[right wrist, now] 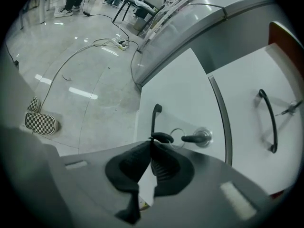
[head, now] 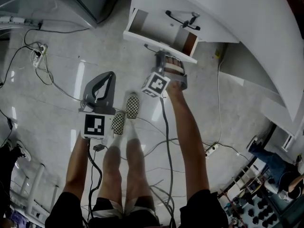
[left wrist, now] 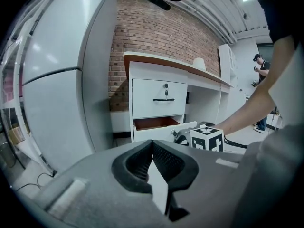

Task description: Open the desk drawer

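Right gripper (right wrist: 151,142): jaws pinched tight on the lower end of the black handle (right wrist: 154,120) of the lower drawer (left wrist: 156,133). A key (right wrist: 197,138) sits in the lock just right of that handle. The lower drawer stands partly pulled out of the white desk (left wrist: 152,71), brown interior exposed; the upper drawer (left wrist: 159,99) is flush. Left gripper (left wrist: 153,144): jaws together, nothing between them, held over the floor (head: 57,56) well left of the drawer, near the person's checkered shoes (head: 126,113)
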